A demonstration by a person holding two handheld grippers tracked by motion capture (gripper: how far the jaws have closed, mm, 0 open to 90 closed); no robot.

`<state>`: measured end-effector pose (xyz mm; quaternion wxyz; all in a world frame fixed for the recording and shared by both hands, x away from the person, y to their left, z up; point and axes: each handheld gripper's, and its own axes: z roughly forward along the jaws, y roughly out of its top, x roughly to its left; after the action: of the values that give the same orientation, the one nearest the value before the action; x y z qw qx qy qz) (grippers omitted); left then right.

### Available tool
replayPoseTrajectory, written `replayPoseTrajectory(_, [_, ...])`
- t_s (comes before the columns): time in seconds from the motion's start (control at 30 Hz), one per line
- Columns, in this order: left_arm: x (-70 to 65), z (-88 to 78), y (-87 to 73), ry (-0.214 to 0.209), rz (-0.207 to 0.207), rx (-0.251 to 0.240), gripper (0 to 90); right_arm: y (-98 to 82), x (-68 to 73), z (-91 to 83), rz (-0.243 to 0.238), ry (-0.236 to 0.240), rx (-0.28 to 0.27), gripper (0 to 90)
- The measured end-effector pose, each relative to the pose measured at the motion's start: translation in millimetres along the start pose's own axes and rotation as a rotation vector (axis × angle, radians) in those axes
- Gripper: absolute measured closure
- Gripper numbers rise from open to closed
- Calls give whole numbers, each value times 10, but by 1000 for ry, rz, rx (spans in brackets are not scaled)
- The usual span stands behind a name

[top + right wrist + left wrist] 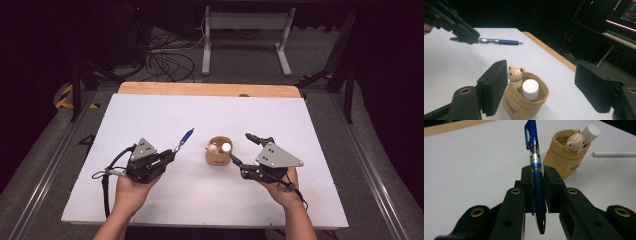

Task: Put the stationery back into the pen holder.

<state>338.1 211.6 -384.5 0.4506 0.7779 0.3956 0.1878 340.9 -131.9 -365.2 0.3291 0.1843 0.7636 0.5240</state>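
on the white tabletop (150, 115) in a dark room, my left gripper (169, 156) has its jaws clamped on the blue pen (537, 177) at its grip sleeve, held clear of the surface. it's light, stiff and slick, so i'd judge that rubbery sleeve the best hold. my right gripper (240, 148) has its jaws apart around the soft tan pouch (526, 102).

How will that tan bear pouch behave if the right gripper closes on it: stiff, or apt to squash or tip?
The tan pouch looks like soft rolled fabric, so its walls would probably give under the right gripper. The white-capped item standing inside may stiffen it a little. It seems light and could slide or tip on the smooth white table.
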Motion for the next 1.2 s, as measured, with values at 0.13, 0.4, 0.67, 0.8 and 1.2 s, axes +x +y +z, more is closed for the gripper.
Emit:
replayPoseTrajectory(0.13, [-55,18,122,-22,18,-10,791,0,6,6,-15,-14,-2,291])
replayPoseTrajectory(0.4, [-146,104,310,-94,28,-19,791,9,50,40,-85,-43,-1,309])
replayPoseTrajectory(0.67, [-278,176,460,-126,75,-16,792,9,94,59,-212,-72,-10,350])
replayPoseTrajectory(0.8, [-338,208,514,-136,95,-12,791,0,107,56,-261,-85,-24,382])
replayPoseTrajectory(1.2, [-511,321,639,-190,129,19,792,-20,162,100,-386,-139,16,494])
